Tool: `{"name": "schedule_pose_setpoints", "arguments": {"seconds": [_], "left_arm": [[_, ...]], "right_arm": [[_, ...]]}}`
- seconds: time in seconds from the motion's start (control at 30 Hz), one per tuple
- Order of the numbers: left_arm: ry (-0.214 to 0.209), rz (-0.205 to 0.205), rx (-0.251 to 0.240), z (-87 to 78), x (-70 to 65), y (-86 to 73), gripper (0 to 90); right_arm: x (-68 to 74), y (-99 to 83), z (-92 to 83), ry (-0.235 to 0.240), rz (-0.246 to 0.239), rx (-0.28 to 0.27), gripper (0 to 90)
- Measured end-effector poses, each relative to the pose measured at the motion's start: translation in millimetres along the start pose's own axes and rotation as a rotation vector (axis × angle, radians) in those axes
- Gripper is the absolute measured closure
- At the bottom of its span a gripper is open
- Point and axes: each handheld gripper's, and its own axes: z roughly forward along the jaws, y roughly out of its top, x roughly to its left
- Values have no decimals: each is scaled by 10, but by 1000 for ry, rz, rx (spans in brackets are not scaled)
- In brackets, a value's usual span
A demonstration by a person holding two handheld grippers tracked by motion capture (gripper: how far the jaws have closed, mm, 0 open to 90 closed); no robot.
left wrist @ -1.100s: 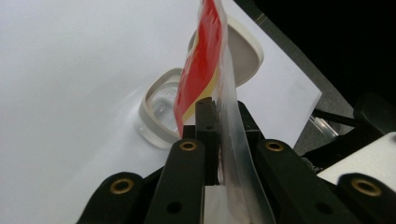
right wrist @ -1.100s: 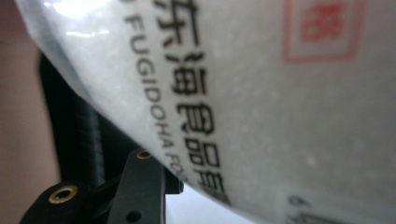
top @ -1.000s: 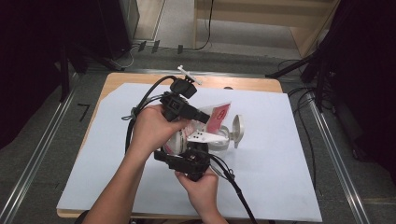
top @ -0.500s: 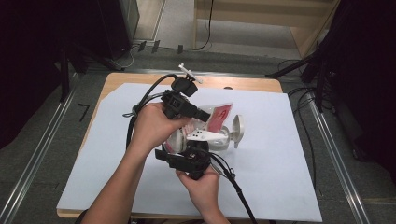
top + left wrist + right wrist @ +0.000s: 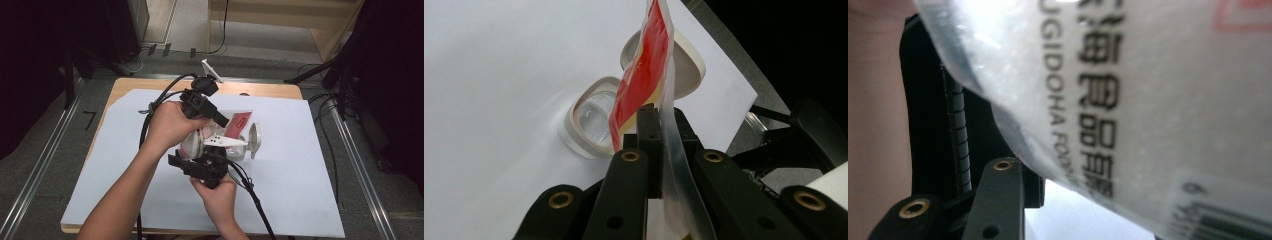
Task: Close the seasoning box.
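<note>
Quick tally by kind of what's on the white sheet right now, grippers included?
Grippers: 2, left gripper and right gripper
Food packets: 1, red-and-clear packet
Containers: 1, clear container with cream rim
Lids: 1, cream lid
Total: 5

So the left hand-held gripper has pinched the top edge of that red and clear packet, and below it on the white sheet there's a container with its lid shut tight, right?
Almost. The left hand-held gripper does pinch the packet at its clear edge, but the container on the white sheet is not shut. The left gripper view shows it open, its lid swung up behind it.
</note>
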Motion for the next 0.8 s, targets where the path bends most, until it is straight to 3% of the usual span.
{"name": "schedule_pose_setpoints", "arguments": {"seconds": [0.1,0.2,0.47,0.6,0.8], "left_arm": [[2,-5,11,13,-3,28,881],[11,-12,20,18,-16,55,880],[23,14,78,6,-31,117,884],[43,36,79,19,-65,135,886],[51,56,64,33,-96,148,874]], "right_arm": [[-4,12,-2,-2,1,1,575],[-15,23,-6,-14,-4,1,624],[-8,28,10,-26,-46,-10,638],[-12,30,12,-28,-60,-8,628],[-13,50,-8,-17,-25,-20,644]]}}
